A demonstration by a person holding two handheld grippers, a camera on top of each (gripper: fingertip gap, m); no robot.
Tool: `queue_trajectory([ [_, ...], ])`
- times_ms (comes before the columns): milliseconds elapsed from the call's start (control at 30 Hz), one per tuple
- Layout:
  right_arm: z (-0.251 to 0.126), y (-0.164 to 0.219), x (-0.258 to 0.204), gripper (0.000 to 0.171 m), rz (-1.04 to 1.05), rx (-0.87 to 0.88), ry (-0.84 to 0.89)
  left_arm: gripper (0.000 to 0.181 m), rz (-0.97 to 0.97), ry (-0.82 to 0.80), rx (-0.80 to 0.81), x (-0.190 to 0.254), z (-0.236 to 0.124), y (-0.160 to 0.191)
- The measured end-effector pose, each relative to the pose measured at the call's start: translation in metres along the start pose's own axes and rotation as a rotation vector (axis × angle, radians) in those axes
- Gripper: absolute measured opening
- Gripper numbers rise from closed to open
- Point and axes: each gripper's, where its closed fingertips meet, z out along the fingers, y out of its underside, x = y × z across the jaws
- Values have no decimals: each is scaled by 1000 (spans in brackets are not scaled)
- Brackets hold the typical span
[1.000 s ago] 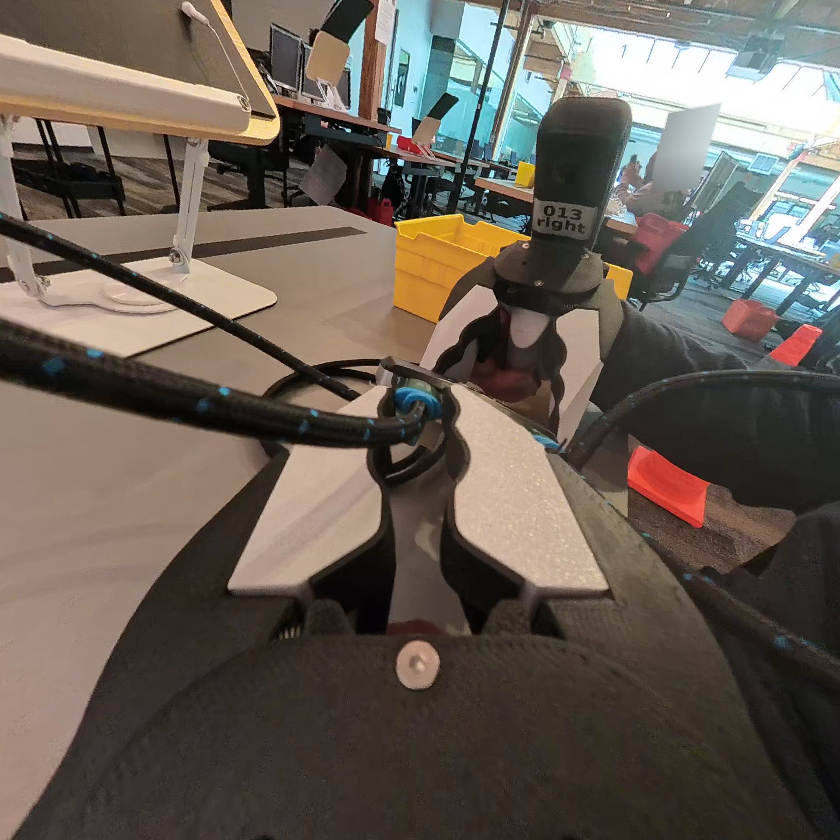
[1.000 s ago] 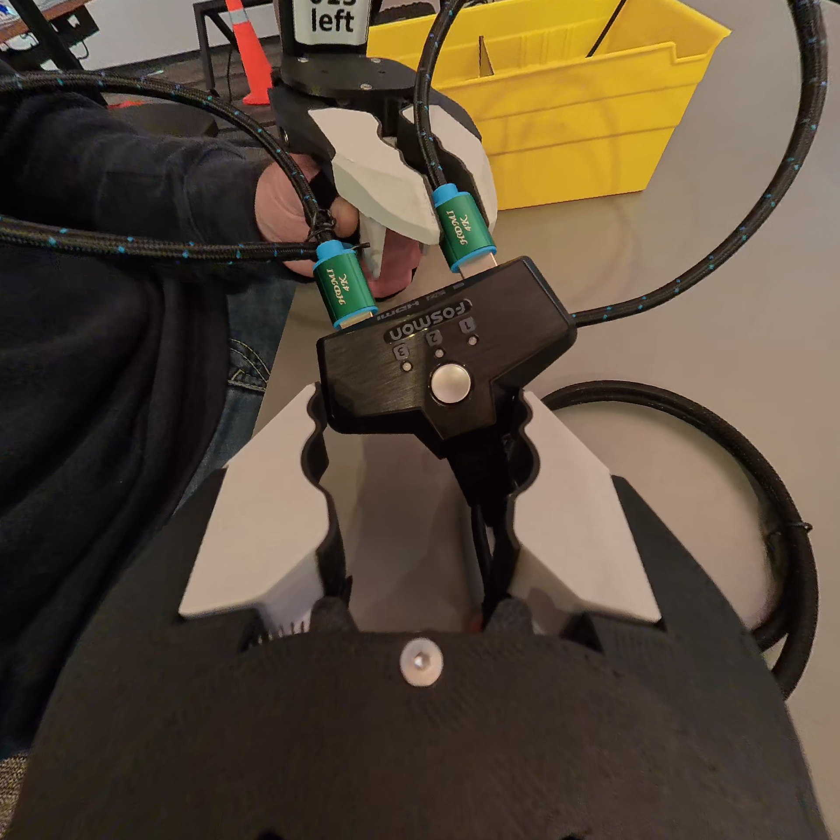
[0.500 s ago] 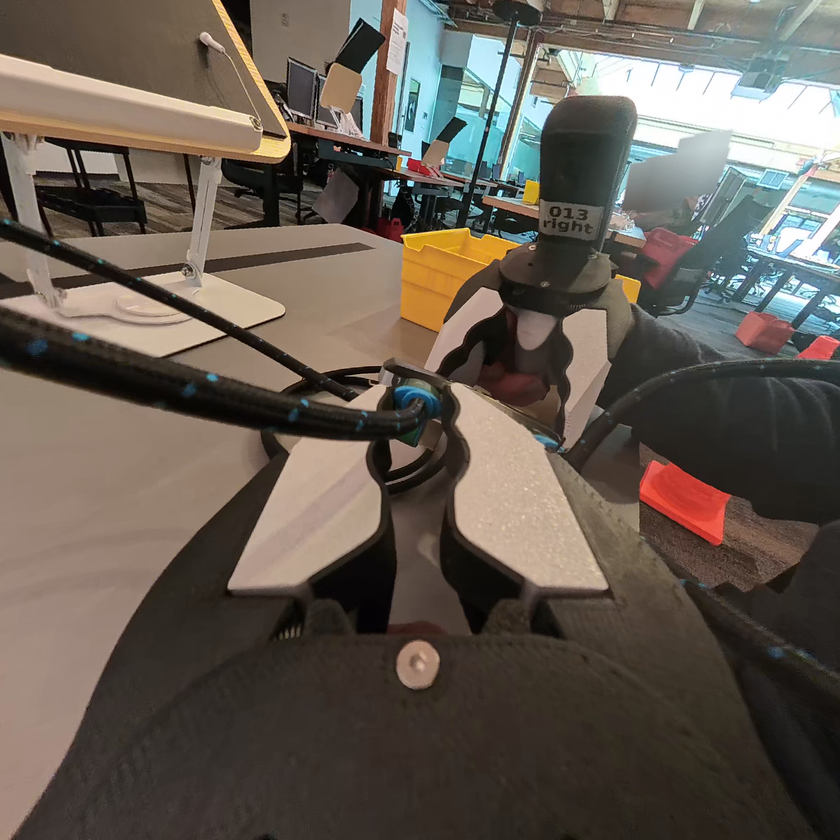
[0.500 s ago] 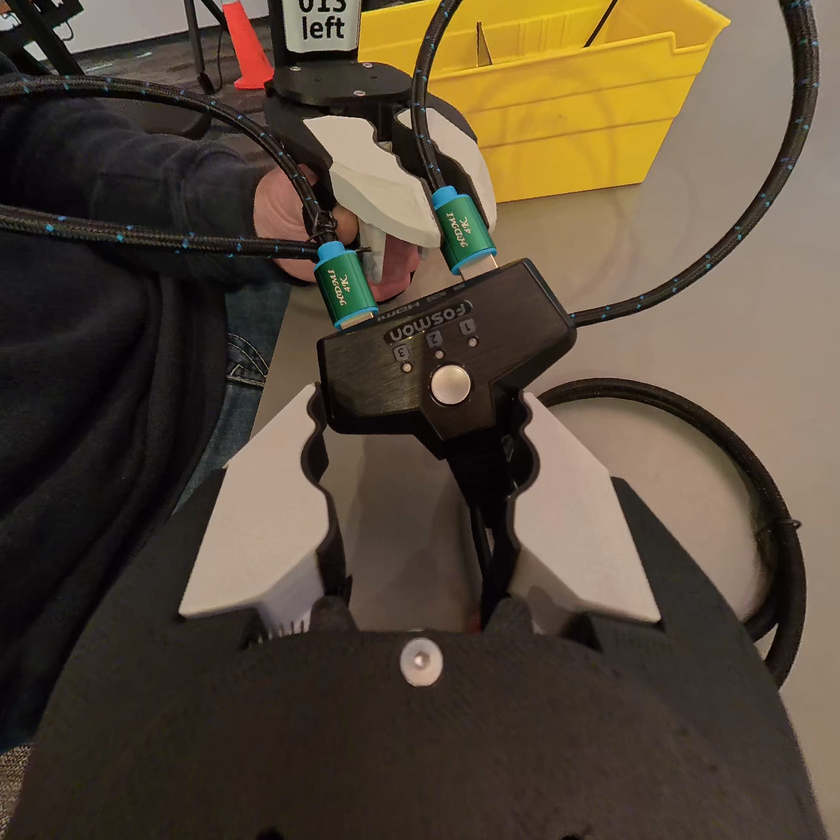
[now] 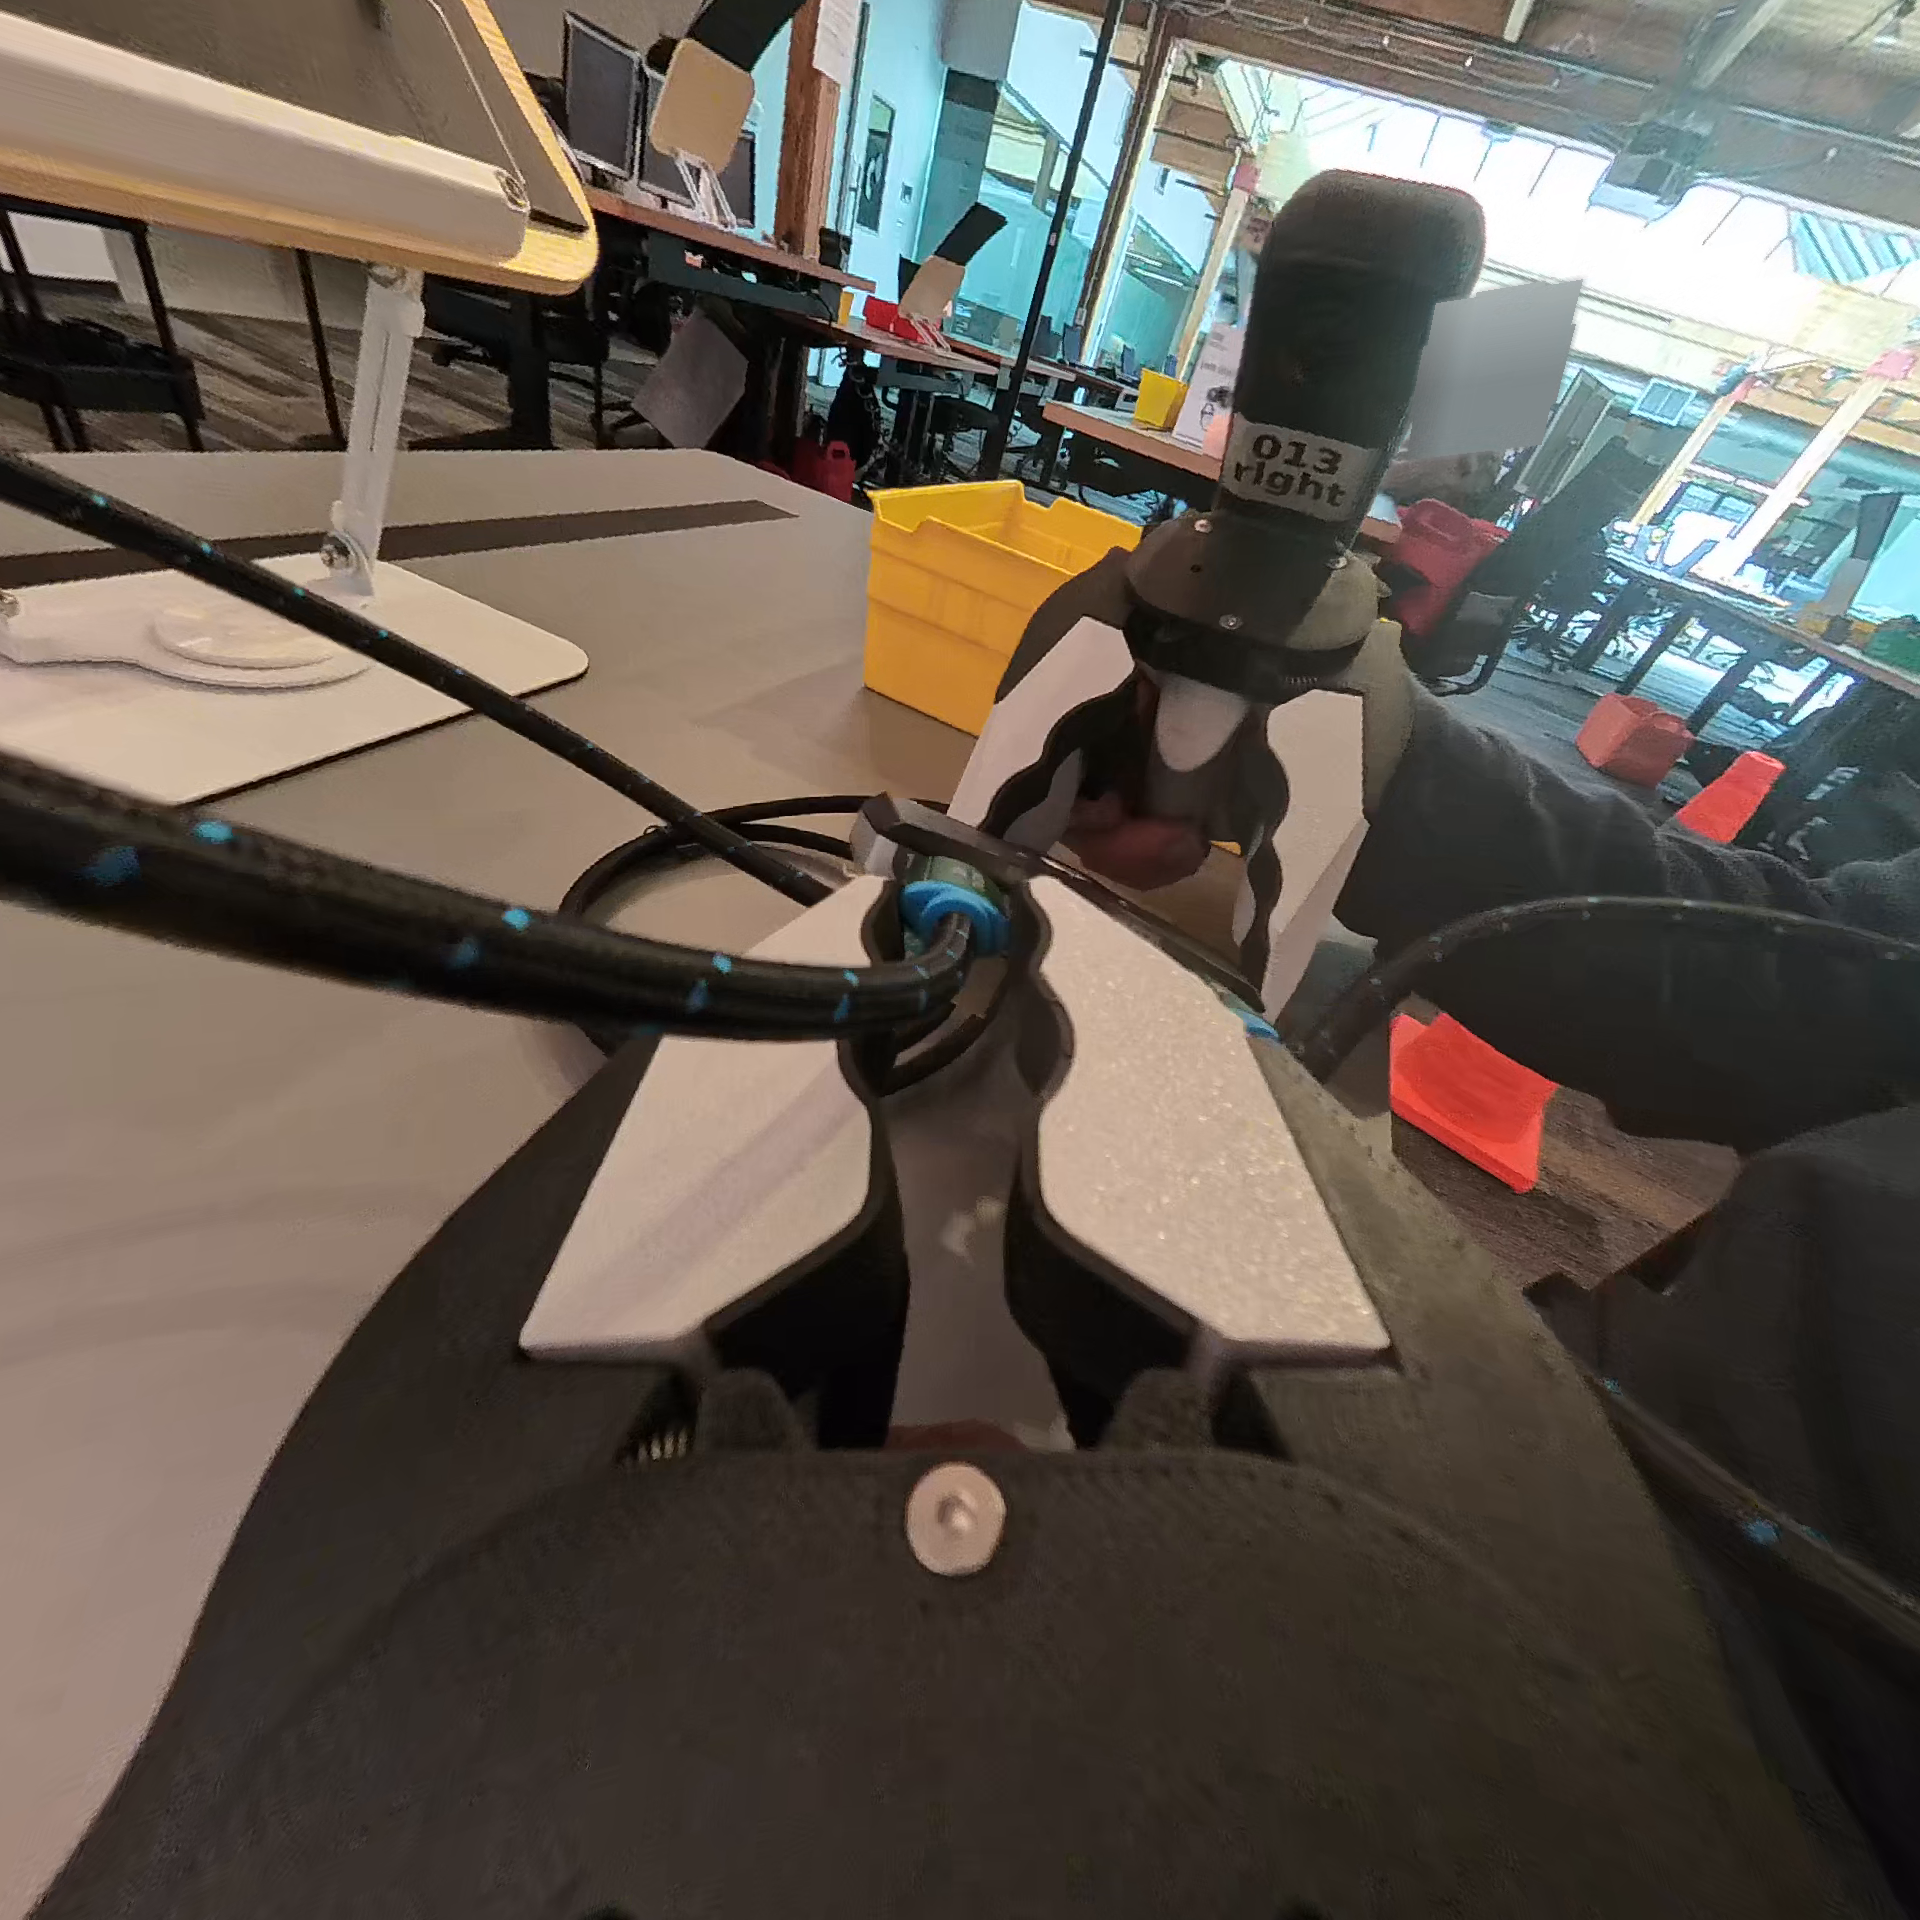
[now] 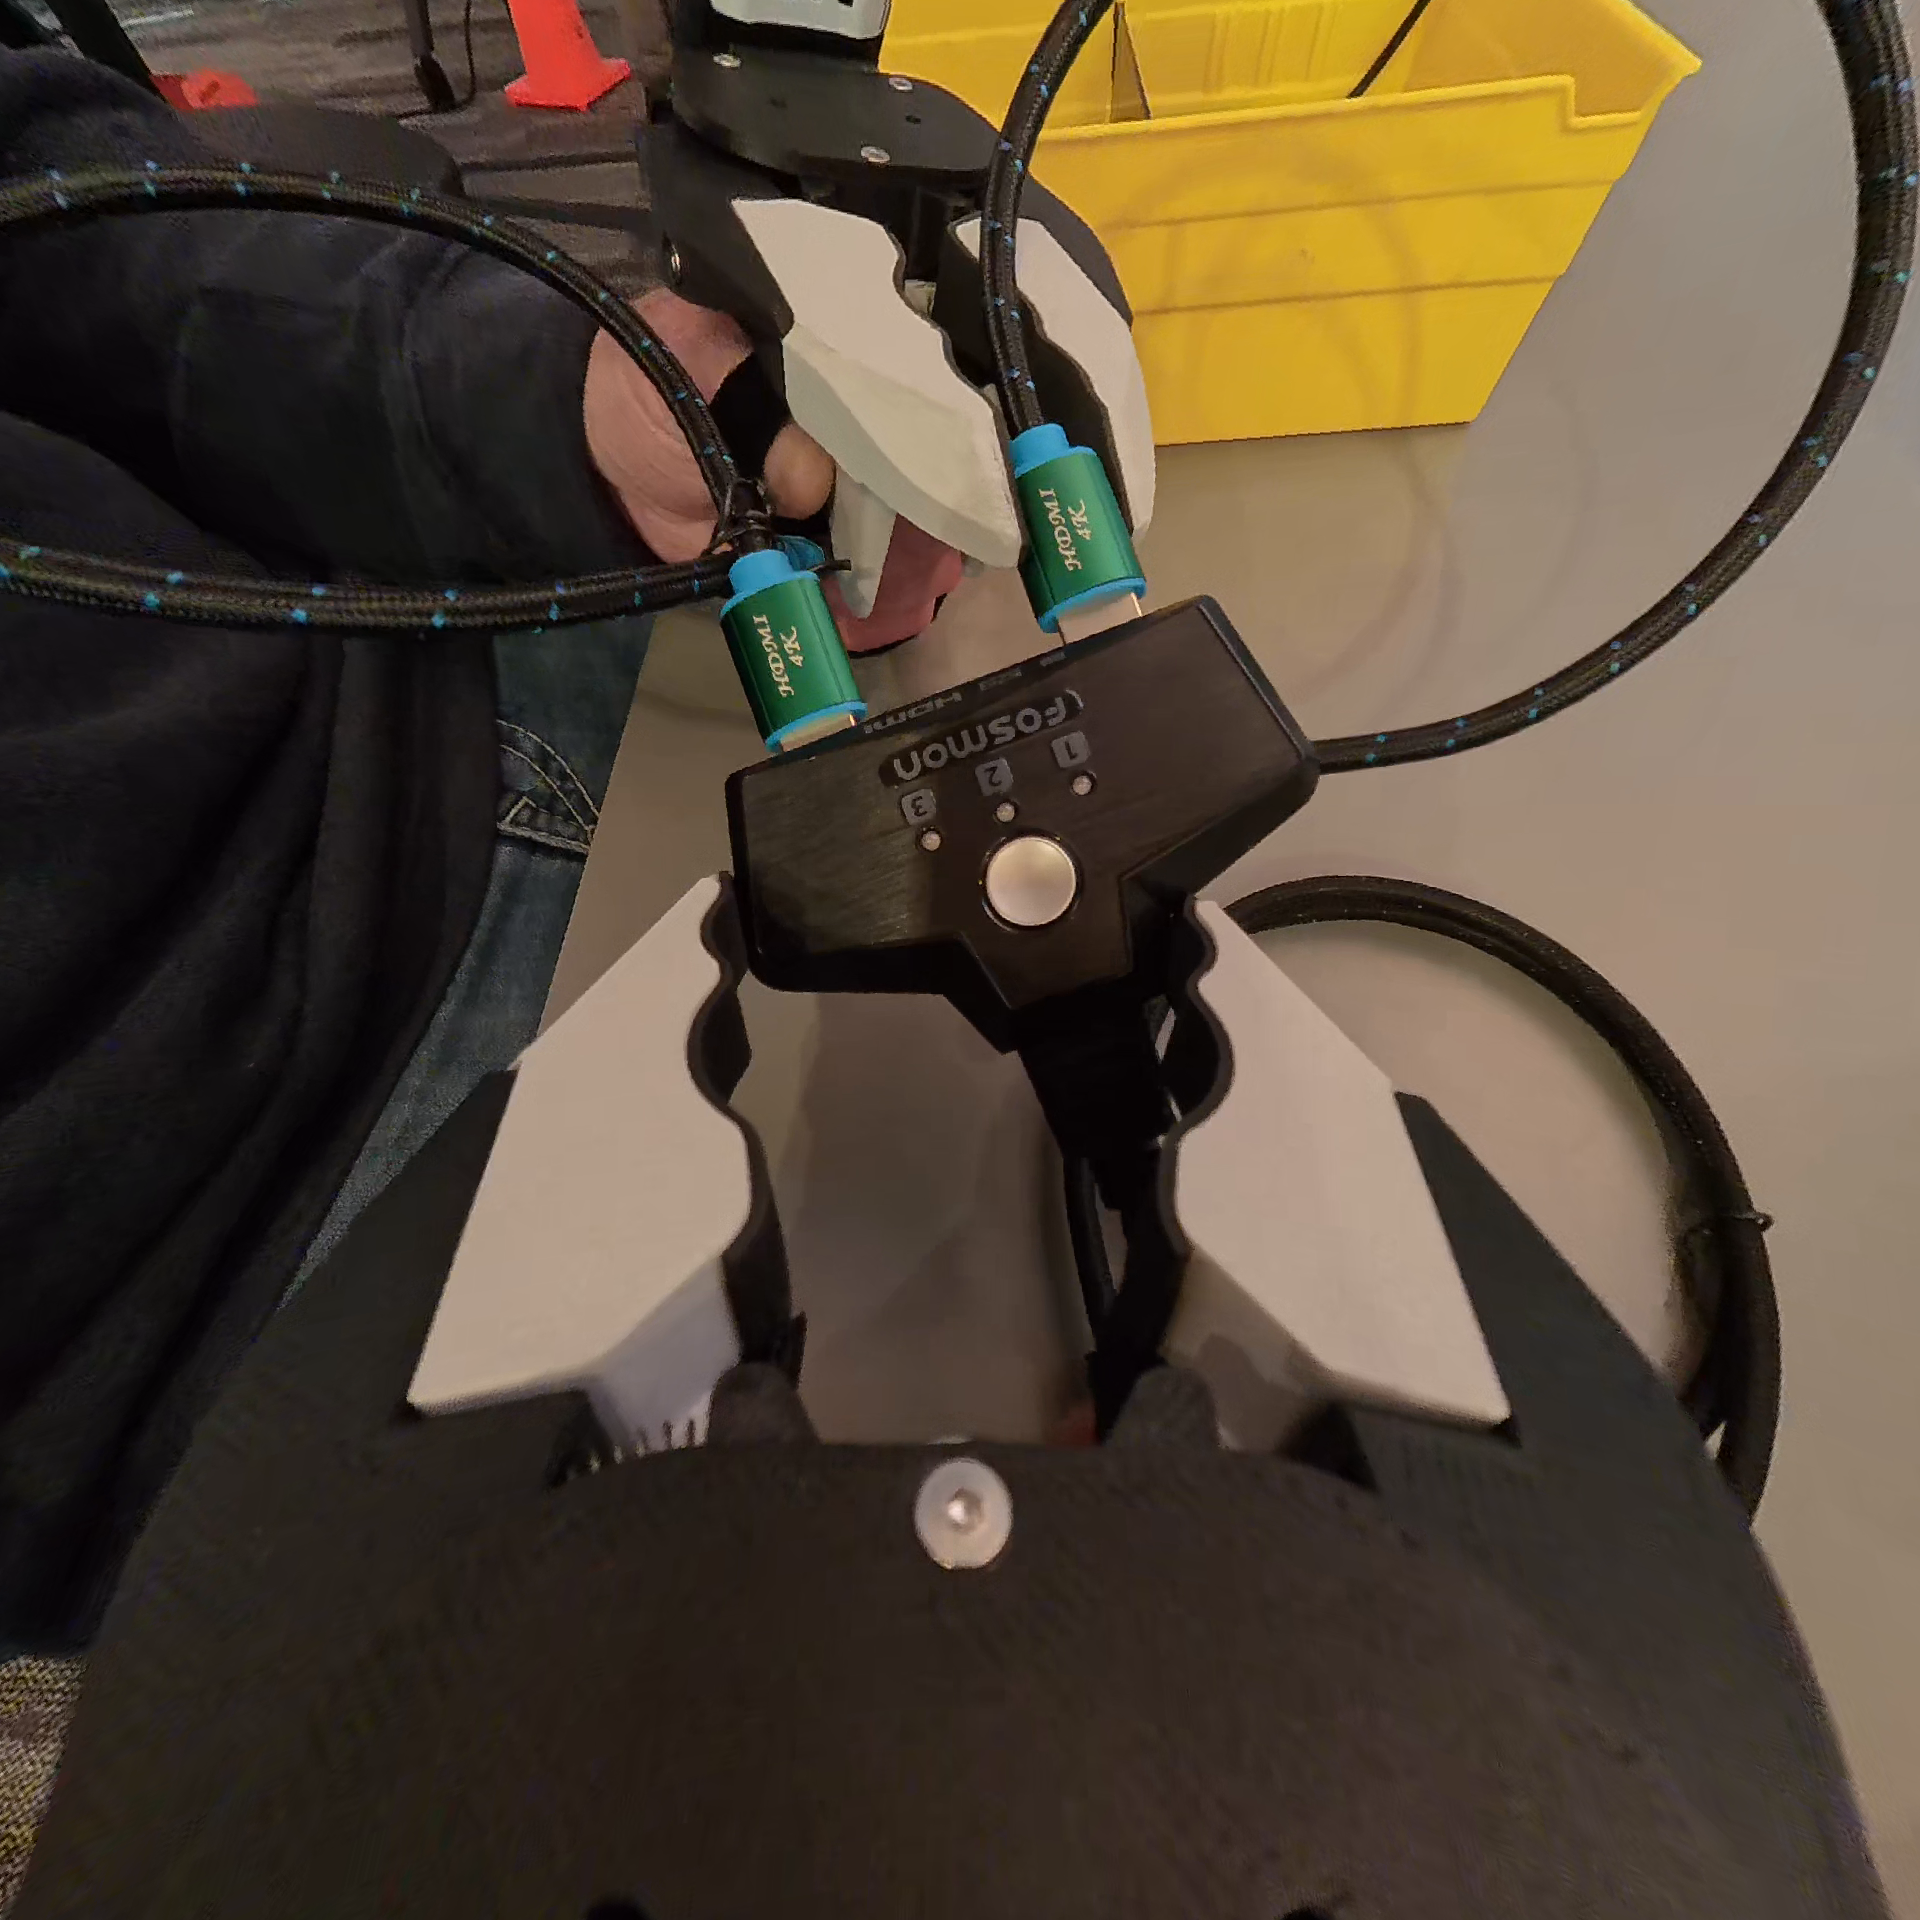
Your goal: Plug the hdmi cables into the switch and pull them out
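Between the left claw [image 6: 1039,488] tips sat a gripped green plug [image 6: 1077,540]; right claw [image 6: 961,997] clamped the switch [image 6: 997,821]; an off-axis pull could jam it.

My left gripper's fingers [image 5: 1174,1132] hid most of the switch [image 5: 914,821]; I couldn't tell the plug's [image 5: 951,914] seating there.

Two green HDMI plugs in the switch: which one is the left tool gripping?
The plug at the switch's right end: the left tool closes around it. The other green plug, at the left end, sits outside the tool, untouched.
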Motion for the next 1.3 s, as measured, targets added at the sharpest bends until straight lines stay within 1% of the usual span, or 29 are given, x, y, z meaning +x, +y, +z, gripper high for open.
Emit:
queue_trajectory([
  [300, 3, 0, 1, 78, 7, -12, 14, 19, 33, -48, 15, -2, 1, 1],
  [600, 3, -3, 2, 78, 8, -2, 16, 19, 17, -51, 61, -3, 1, -1],
  [767, 3, 4, 1, 79, 7, 5, 4, 19, 71, -56, -5, -2, 3, 3],
  [867, 4, 2, 0, 79, 14, 30, -2, 19, 49, -19, -5, 0, 2, 0],
  [1200, 4, 1, -2, 80, 7, 36, -10, 22, 62, -12, 49, 5, -2, -11],
  [1267, 4, 4, -1, 80, 13, 30, -7, 20, 76, -21, 62, 5, -4, -13],
  [1300, 4, 4, -1, 80, 12, 31, -7, 16, 83, -32, 57, 4, -4, -13],
])
